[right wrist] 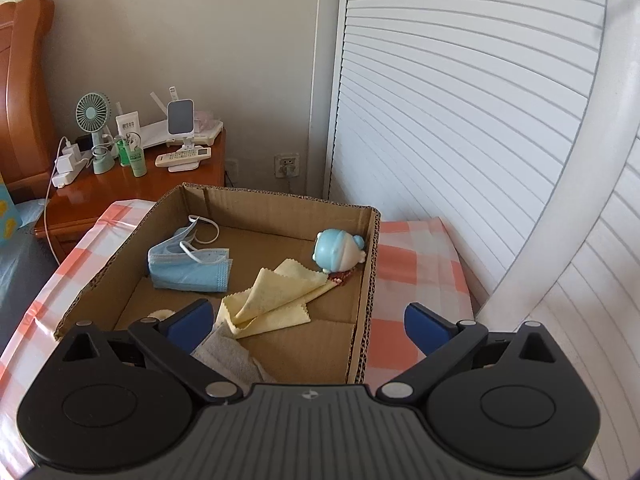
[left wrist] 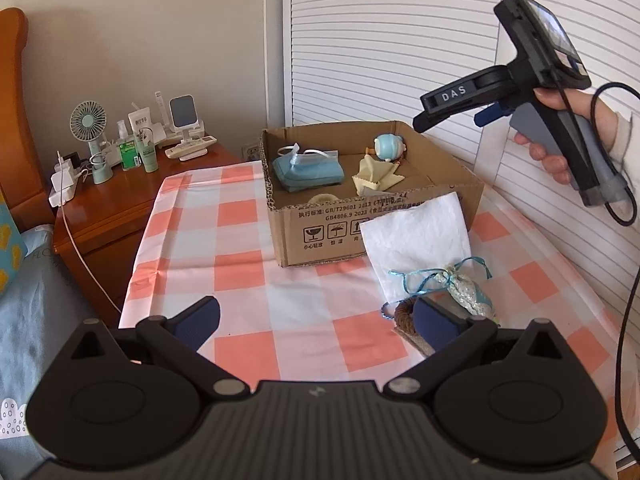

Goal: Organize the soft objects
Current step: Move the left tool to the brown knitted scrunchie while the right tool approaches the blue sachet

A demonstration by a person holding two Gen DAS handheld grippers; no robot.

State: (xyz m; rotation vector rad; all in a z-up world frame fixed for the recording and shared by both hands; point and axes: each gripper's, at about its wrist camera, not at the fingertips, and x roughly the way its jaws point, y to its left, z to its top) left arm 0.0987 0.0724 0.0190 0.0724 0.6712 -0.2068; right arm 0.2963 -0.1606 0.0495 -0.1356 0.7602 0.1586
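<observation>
A cardboard box (left wrist: 320,232) stands on the checked tablecloth (left wrist: 240,276). It holds a blue face mask (left wrist: 308,172), a yellow cloth (left wrist: 376,178) and a pale blue toy (left wrist: 387,146). The mask (right wrist: 188,266), the cloth (right wrist: 272,300), the toy (right wrist: 338,250) and a grey cloth (right wrist: 230,356) show in the right wrist view. Outside the box lie a white cloth (left wrist: 416,240), a ribboned sachet (left wrist: 466,292) and a brown braided ring (left wrist: 404,314). My left gripper (left wrist: 316,324) is open, low over the table, its right finger by the ring. My right gripper (right wrist: 308,324) is open and empty above the box's near right corner.
A wooden nightstand (left wrist: 116,200) at the left carries a small fan (left wrist: 88,124), bottles, a charger and a remote. White slatted doors (left wrist: 400,40) stand behind the box. Bedding lies at the far left. The box rim (right wrist: 368,292) is under my right gripper.
</observation>
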